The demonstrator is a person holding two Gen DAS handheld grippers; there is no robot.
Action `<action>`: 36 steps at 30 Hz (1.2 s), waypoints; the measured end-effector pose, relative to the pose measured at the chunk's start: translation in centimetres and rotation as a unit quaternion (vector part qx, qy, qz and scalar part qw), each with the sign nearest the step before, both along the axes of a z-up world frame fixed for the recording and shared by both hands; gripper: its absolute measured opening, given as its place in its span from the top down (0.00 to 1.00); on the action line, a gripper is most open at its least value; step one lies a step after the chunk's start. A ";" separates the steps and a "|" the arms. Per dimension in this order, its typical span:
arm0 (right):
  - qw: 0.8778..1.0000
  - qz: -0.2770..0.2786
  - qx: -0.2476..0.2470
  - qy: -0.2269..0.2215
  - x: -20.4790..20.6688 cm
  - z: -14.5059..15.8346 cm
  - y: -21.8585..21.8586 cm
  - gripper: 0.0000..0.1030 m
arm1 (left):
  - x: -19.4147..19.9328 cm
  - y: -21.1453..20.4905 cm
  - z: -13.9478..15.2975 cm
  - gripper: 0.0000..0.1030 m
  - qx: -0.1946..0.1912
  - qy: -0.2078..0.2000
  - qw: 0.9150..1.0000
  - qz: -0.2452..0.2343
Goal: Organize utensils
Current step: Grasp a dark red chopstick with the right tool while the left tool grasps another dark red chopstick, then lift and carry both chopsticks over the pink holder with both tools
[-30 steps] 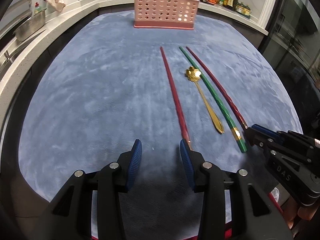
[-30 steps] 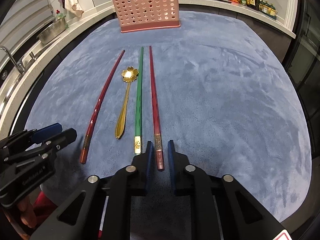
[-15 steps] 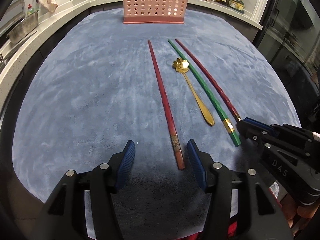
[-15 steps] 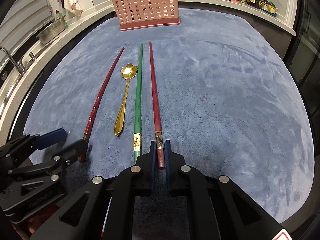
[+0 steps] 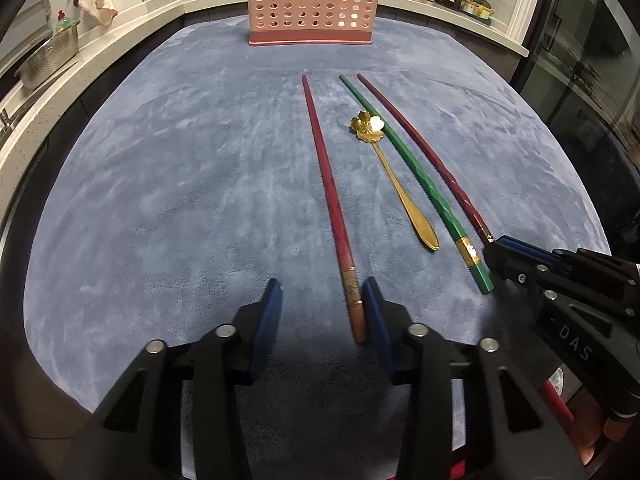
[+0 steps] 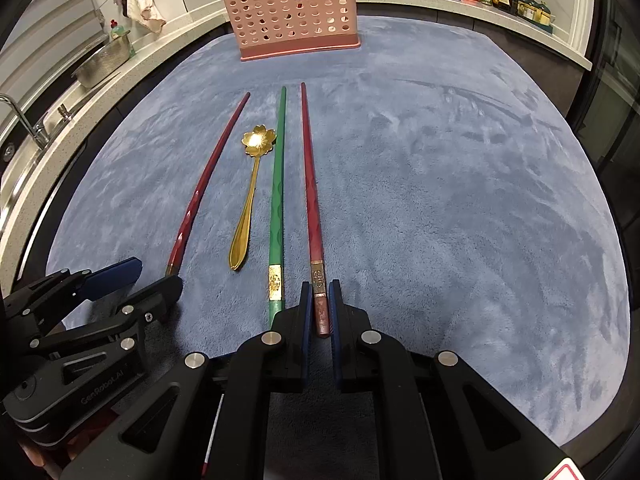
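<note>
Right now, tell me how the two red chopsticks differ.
The left red chopstick lies between the open fingers of the left hand-held gripper, ungripped; the right red chopstick is clamped by the right hand-held gripper. The left one lies alone; the right one lies beside the green chopstick. Both point toward the pink perforated basket.

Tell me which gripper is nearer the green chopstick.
Right. The right gripper sits just beside the green chopstick, at its thick end; the left gripper is farther, beyond the gold spoon.

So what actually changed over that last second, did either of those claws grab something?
The left gripper moved over so its open fingers now straddle the left red chopstick. The right gripper narrowed onto the right red chopstick. The green chopstick, gold spoon and pink basket stayed put.
</note>
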State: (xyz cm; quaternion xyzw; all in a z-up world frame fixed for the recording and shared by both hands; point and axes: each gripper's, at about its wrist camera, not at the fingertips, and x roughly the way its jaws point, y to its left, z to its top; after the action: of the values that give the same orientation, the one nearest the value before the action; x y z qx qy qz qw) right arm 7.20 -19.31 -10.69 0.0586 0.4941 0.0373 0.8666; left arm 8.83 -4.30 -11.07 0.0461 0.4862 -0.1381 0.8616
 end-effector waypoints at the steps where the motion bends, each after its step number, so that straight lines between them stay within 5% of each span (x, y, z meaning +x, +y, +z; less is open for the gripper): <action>1: 1.000 0.000 0.000 0.000 0.0 0.0 0.0 0.92 | 0.0 0.0 0.0 0.67 0.000 0.000 1.000 0.000; 13: 1.000 0.000 0.000 0.000 0.0 0.0 0.0 0.92 | -0.1 0.2 0.0 0.94 -0.010 -0.002 1.000 -0.004; 24: 1.000 -0.002 0.008 -0.007 -0.3 0.3 -0.1 0.93 | -0.1 0.8 1.0 0.93 -0.017 -0.005 1.000 0.000; 36: 0.998 -0.016 0.028 -0.057 -0.8 5.2 -1.0 0.93 | 0.2 2.4 6.1 0.93 -0.046 -0.042 0.998 0.017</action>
State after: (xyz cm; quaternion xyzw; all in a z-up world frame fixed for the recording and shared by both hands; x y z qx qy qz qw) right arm 6.42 -20.29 -5.48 0.0882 0.4415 0.0408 0.8920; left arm 9.08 -1.90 -4.96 0.0036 0.4433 -0.1438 0.8847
